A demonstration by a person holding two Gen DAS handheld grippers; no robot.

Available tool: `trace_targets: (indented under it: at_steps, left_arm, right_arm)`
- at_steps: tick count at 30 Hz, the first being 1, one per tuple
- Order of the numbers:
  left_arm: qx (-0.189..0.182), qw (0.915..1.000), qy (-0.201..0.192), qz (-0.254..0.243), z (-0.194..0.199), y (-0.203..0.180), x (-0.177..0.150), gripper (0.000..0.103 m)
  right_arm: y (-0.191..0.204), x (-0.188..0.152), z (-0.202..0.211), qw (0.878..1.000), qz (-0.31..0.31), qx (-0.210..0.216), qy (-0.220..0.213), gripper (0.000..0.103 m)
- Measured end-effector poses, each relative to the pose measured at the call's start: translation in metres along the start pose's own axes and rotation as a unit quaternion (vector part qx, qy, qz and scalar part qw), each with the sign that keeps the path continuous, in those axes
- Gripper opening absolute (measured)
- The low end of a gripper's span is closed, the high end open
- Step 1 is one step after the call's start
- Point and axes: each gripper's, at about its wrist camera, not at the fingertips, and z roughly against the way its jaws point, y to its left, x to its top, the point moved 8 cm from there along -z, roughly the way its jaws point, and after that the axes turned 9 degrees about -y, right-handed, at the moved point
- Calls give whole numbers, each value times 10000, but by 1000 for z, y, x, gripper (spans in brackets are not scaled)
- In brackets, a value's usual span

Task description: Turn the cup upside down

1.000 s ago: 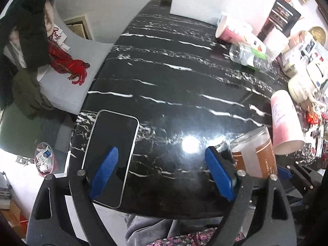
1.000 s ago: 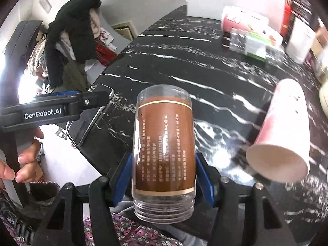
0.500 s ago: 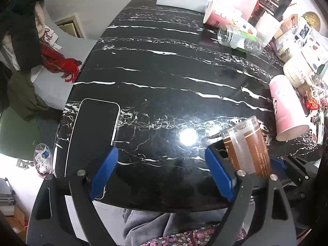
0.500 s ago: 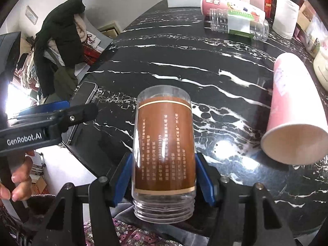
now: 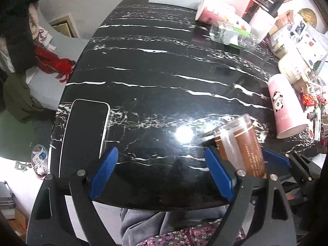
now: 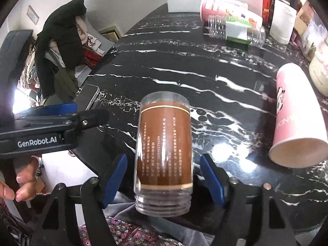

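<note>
Nearby, pink paper cup [image 6: 295,121] lies beside cup [image 6: 165,149], phone [image 5: 84,135] left.

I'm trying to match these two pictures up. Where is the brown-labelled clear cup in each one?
Left wrist view: the cup shows at lower right, tilted, just beyond that gripper's right-hand blue pad.
Right wrist view: the cup fills the lower centre, between the right gripper pads, which stand apart from its sides.
Shared landmark: the pink panda cup lying on its side.

Cup [image 6: 165,153] between right gripper [image 6: 164,179] fingers
</note>
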Motion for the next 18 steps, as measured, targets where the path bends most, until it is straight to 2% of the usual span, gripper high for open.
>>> trace_targets:
  at_steps: [8, 18]
  left_arm:
    - [-388, 9988, 96, -279, 3, -41, -1, 86]
    - [-670, 9967, 257, -373, 0, -96, -9, 86]
  right_arm:
    - [-16, -12, 38, 9997, -87, -102, -188, 75]
    - [-71, -36, 77, 9939, -401, -974, -339, 75]
